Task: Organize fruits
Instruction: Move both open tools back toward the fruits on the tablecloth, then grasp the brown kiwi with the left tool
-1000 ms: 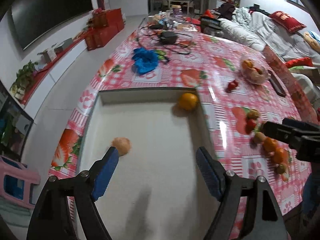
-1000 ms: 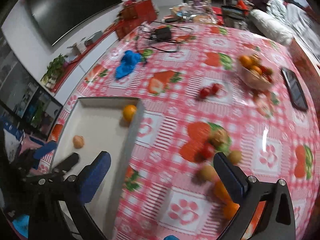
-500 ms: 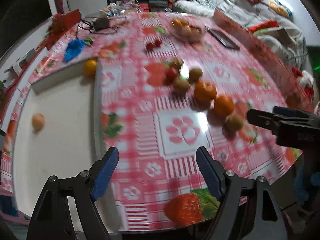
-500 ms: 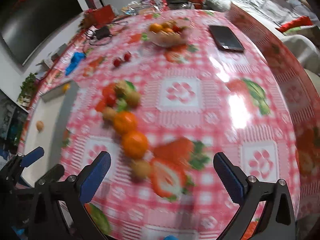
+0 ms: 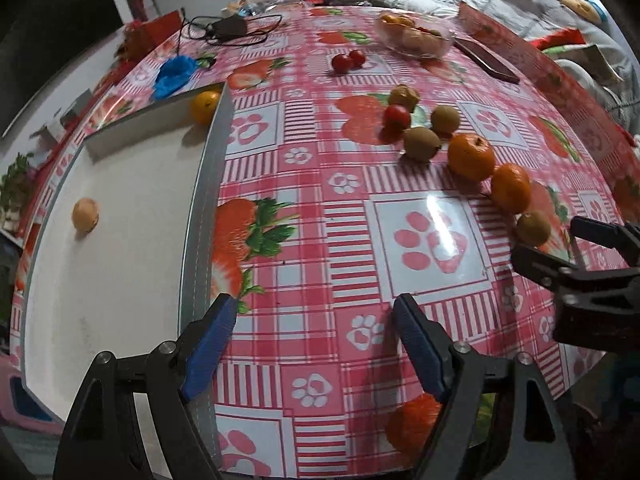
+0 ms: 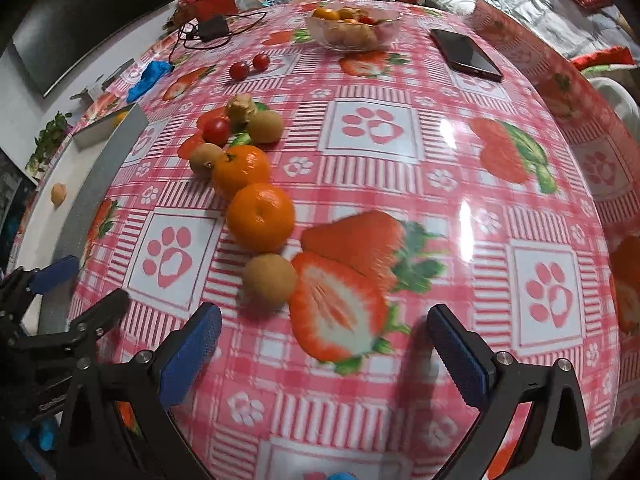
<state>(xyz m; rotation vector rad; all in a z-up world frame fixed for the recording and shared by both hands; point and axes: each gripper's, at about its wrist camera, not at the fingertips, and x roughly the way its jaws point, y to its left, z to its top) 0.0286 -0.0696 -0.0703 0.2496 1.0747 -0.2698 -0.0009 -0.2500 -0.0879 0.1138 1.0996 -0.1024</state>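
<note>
My left gripper (image 5: 314, 344) is open and empty, low over the tablecloth just right of the white tray's grey rim (image 5: 204, 200). In the tray lie an orange (image 5: 204, 106) and a pale round fruit (image 5: 85, 215). Loose fruit forms a line on the cloth: a tomato (image 6: 216, 130), kiwis (image 6: 266, 126), two oranges (image 6: 241, 169) (image 6: 261, 217) and a nearer kiwi (image 6: 270, 284). My right gripper (image 6: 324, 352) is open with nothing between its pads; that nearer kiwi lies just ahead of its left finger.
A glass bowl (image 6: 354, 26) of fruit stands at the far side, with a black phone (image 6: 466, 56) to its right. Two more tomatoes (image 6: 248, 66), a blue cloth (image 5: 174, 74) and a charger with cables (image 5: 228, 28) lie farther back. The table's front edge is close below both grippers.
Both grippers swung from over the tray to the right, toward the loose fruit, and sank closer to the table. Their jaws stayed open and empty.
</note>
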